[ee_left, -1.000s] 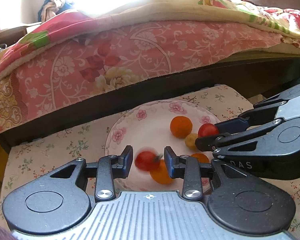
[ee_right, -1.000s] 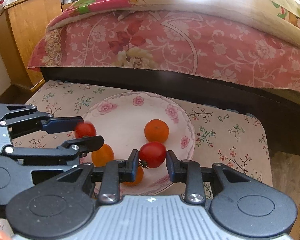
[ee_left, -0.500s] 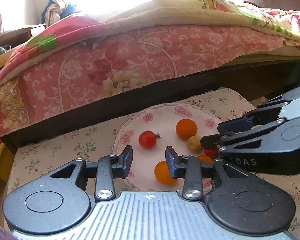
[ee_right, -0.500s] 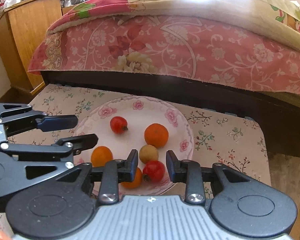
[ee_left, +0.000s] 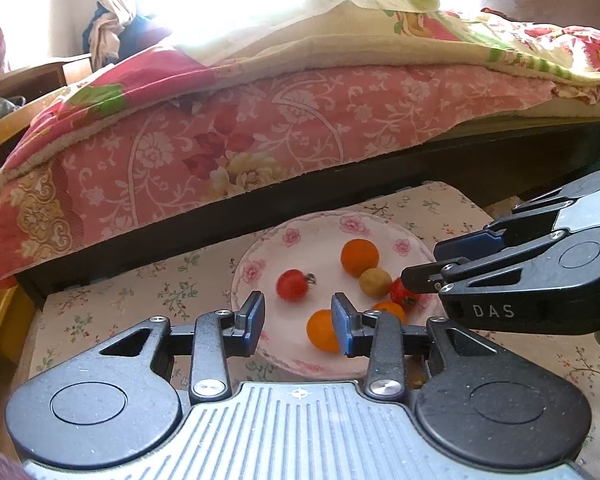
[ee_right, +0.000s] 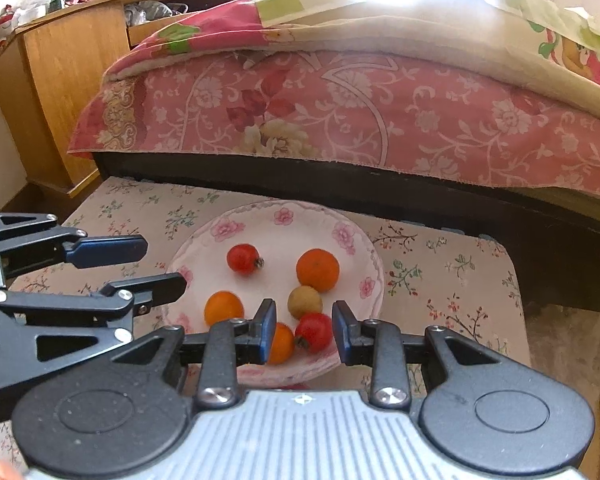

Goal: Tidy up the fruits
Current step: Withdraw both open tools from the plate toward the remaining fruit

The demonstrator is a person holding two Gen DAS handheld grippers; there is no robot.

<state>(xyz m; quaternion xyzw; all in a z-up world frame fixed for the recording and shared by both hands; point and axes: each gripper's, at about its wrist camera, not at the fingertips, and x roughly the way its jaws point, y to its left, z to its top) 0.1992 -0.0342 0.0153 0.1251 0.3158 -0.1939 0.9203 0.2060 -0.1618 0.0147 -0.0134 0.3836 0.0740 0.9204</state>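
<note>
Six fruits on plate [ee_right: 352,236]; right gripper [ee_right: 305,330] jaws apart, empty.

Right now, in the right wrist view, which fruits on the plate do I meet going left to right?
Small orange → far red tomato → half-hidden orange → yellowish-brown fruit → near red tomato → large orange; the last three overlap closely.

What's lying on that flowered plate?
On the plate: two tomatoes, three oranges, one yellowish fruit. The right gripper hides the plate's near rim.
</note>
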